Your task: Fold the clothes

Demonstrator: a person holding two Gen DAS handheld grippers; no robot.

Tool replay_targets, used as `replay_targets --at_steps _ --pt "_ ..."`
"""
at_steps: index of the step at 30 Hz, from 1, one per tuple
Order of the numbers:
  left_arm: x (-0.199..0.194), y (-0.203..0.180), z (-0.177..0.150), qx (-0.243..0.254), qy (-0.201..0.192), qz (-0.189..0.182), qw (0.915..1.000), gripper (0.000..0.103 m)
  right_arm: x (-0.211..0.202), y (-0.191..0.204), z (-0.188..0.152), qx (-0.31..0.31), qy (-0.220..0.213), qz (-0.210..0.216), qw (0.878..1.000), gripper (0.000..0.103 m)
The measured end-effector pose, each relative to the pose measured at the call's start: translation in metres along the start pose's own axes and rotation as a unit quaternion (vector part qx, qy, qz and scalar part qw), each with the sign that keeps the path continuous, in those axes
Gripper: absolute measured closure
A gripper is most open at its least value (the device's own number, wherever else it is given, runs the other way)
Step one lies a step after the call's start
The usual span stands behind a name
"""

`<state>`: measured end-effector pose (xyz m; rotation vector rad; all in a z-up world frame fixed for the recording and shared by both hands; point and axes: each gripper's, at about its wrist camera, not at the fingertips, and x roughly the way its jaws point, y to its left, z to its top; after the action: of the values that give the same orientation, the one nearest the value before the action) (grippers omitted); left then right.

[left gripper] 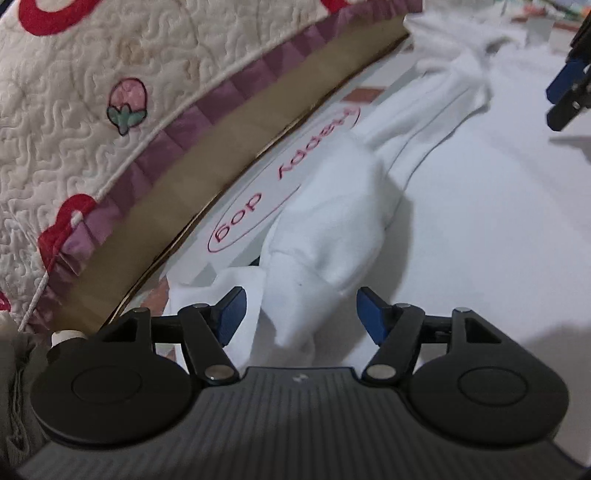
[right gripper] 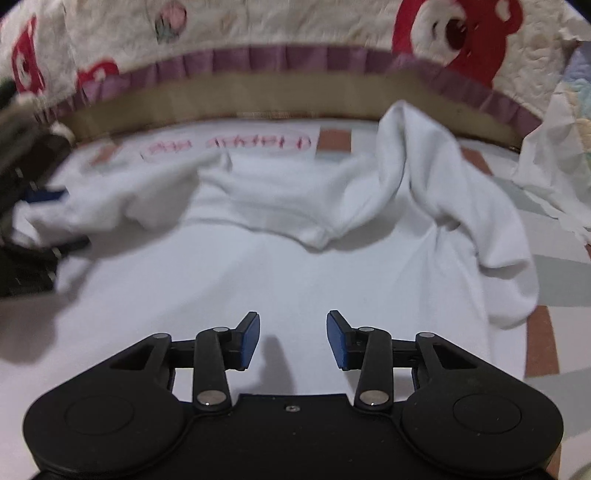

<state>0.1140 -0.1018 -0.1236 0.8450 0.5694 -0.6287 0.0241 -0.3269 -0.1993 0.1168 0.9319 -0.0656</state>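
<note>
A white garment (right gripper: 280,266) lies spread on a printed mat, its far edge folded over and a bunched sleeve (right gripper: 436,177) heaped at the right. In the left wrist view a rumpled fold of this garment (left gripper: 332,221) runs away from my left gripper (left gripper: 301,314). That gripper is open, its blue pads wide apart; the fold's near end lies loose between them, unpinched. My right gripper (right gripper: 293,339) is open just above the flat middle of the cloth, nothing between its pads. The left gripper (right gripper: 37,206) shows blurred at the left edge, the right gripper (left gripper: 569,92) at top right.
The mat (left gripper: 258,192) bears red lettering inside an oval. Behind it runs a brown edge (right gripper: 295,92), topped by a quilt (right gripper: 295,26) with a purple ruffle and red bear figures. Crumpled pale fabric (right gripper: 554,155) sits at the far right.
</note>
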Motion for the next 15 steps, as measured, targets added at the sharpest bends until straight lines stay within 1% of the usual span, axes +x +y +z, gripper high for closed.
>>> replay_targets --at_steps 1,2,3,6,8,9,10,11,12,13,14,15 --pt "0.006 0.003 0.002 0.004 0.006 -0.005 1.0 0.046 0.009 -0.002 0.001 0.001 0.005 0.0 1.0 0.056" --pt "0.013 0.011 0.004 0.001 0.015 -0.011 0.9998 0.06 0.014 -0.004 0.004 -0.002 -0.005 -0.001 1.0 0.055" --pt "0.021 0.024 0.009 -0.022 0.019 -0.013 0.9995 0.096 0.019 -0.006 0.009 -0.006 -0.01 -0.001 1.0 0.054" --pt "0.043 0.068 0.024 -0.099 0.031 -0.018 0.9944 0.097 0.037 -0.013 0.032 -0.018 -0.017 0.002 1.0 0.054" --pt "0.054 0.087 0.036 -0.115 0.02 0.007 0.9931 0.097 0.051 -0.017 0.051 -0.044 -0.023 0.0 0.999 0.055" --pt "0.059 0.097 0.042 -0.122 0.014 0.02 0.9923 0.097 0.057 -0.02 0.062 -0.051 -0.027 -0.002 0.998 0.059" --pt "0.066 0.105 0.047 -0.137 0.019 0.019 0.9902 0.097 0.062 -0.024 0.073 -0.055 -0.031 -0.003 0.998 0.068" --pt "0.073 0.112 0.051 -0.154 0.024 0.016 0.9876 0.097 0.067 -0.027 0.085 -0.059 -0.035 -0.004 0.998 0.071" --pt "0.081 0.119 0.056 -0.171 0.03 0.013 0.9847 0.097 0.07 -0.034 0.097 -0.052 -0.048 -0.005 0.998 0.071" --pt "0.088 0.123 0.058 -0.19 0.038 0.008 0.9811 0.094 0.071 -0.043 0.109 -0.039 -0.063 -0.005 0.997 0.072" --pt "0.097 0.129 0.059 -0.213 0.05 0.007 0.9757 0.093 0.072 -0.053 0.121 -0.021 -0.08 -0.001 0.997 0.072" --pt "0.105 0.134 0.059 -0.237 0.062 0.006 0.9694 0.085 0.073 -0.065 0.13 0.006 -0.092 -0.001 0.996 0.071"
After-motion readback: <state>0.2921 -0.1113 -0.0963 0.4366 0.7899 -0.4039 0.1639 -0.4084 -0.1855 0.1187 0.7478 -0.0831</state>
